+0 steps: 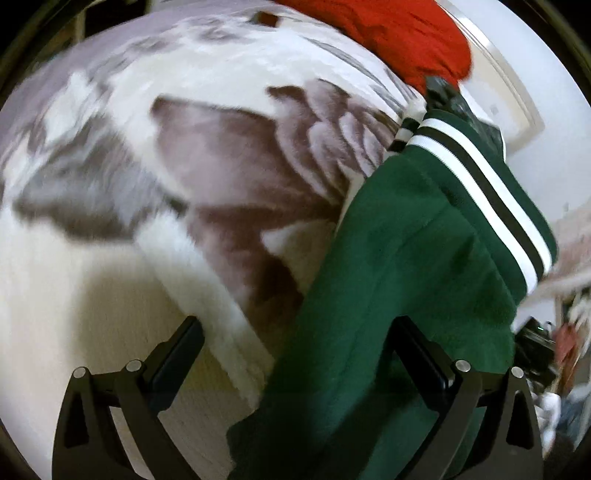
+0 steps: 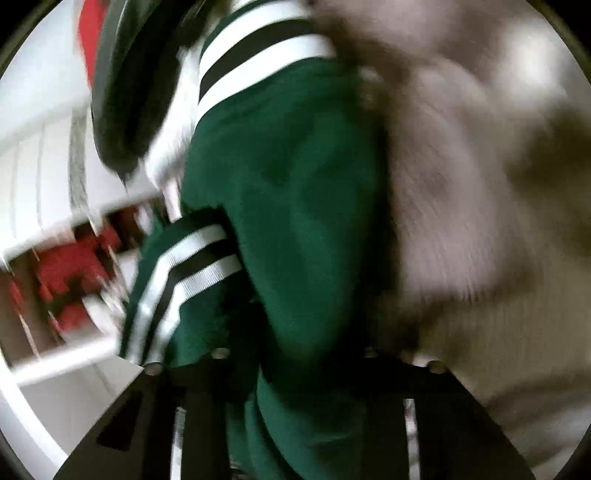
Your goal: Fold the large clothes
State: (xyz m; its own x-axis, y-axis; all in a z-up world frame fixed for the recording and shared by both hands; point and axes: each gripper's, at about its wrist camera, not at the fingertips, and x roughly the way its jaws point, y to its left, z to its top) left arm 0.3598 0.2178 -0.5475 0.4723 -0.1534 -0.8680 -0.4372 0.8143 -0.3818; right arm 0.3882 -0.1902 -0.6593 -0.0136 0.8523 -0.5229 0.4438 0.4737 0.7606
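- Green garment [image 1: 399,266], fleece-like, with white and black striped bands [image 1: 476,184], hung over the edge of a bed covered by a grey-and-white patterned blanket [image 1: 207,155].
- In the left wrist view the garment ran from the upper right down between the fingers of the left gripper [image 1: 295,354] and out of the bottom of the picture.
- Left gripper fingers [image 1: 177,354] stood wide apart; the cloth lay against the right-hand finger, the left-hand finger was clear of it over pale floor [image 1: 110,295]. No pinch seen.
- Right gripper [image 2: 295,369] was mostly buried in the green cloth [image 2: 295,206]; the jaws stood narrow with cloth bunched between them, and it appeared to grip the fabric. Picture heavily blurred.
- Two striped cuffs or bands visible in the right wrist view, one at the top [image 2: 258,48], one lower left [image 2: 184,273].
- Red cloth [image 1: 399,40] lay at the far end of the bed.
- No brand, label or legible writing could be read in either view; a small brown patch [image 1: 266,17] on the blanket was too blurred to read.
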